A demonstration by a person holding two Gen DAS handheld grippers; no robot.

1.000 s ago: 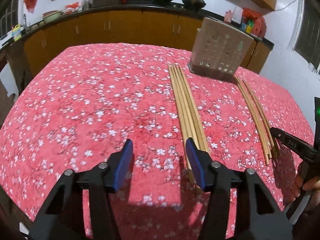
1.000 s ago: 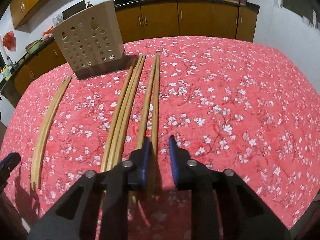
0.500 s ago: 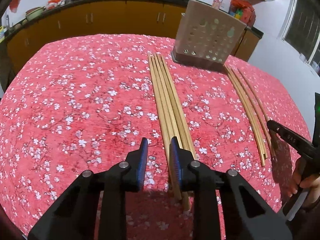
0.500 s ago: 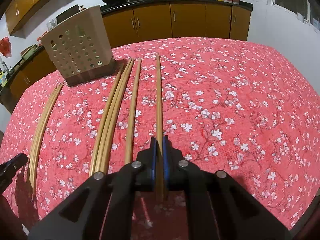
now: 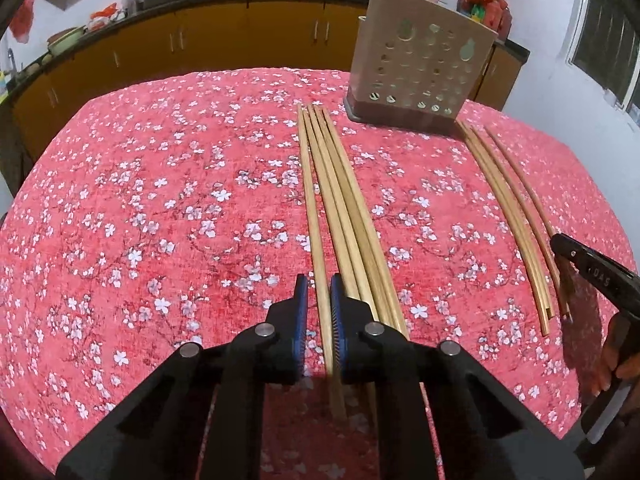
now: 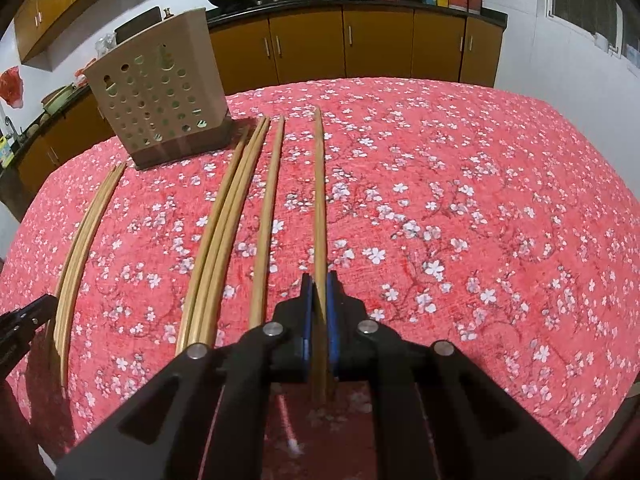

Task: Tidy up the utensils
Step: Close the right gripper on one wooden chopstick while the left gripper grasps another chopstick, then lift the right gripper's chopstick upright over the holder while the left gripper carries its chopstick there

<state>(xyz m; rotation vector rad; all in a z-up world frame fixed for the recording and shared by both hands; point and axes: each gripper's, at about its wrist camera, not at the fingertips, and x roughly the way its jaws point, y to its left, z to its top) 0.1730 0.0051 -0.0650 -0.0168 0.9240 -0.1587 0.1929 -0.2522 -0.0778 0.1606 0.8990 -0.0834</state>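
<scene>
Two grippers are in our hands, and each is pinched on one wooden chopstick lying on the table's red blossom-print cloth (image 5: 140,208). Our left gripper (image 5: 319,314) has its blue pads (image 5: 301,320) drawn in around the leftmost chopstick (image 5: 310,200) of a bundle; that stick runs between the pads and away toward the far side, while its near end pokes out below the jaws. Just to its right the other chopsticks of that bundle (image 5: 352,208) lie packed side by side, touching one another. Our right gripper (image 6: 319,312) is clamped on a single chopstick (image 6: 319,184) that lies apart from its neighbours, with its blue pads (image 6: 306,320) pressed against both sides of the stick. To the left of it in that view we see one loose chopstick (image 6: 269,208), then a tight group of three or so (image 6: 224,232), and further left the second bundle (image 6: 86,224) near the edge. A beige perforated utensil holder (image 5: 420,72) stands upright on the far part of the cloth, between the far tips of the two sets of sticks. In the left view, the right gripper's black finger (image 5: 596,276) shows at the right edge beside the curved sticks (image 5: 504,200). Behind the table runs a row of brown cabinets (image 6: 360,44) with pots on the counter.
</scene>
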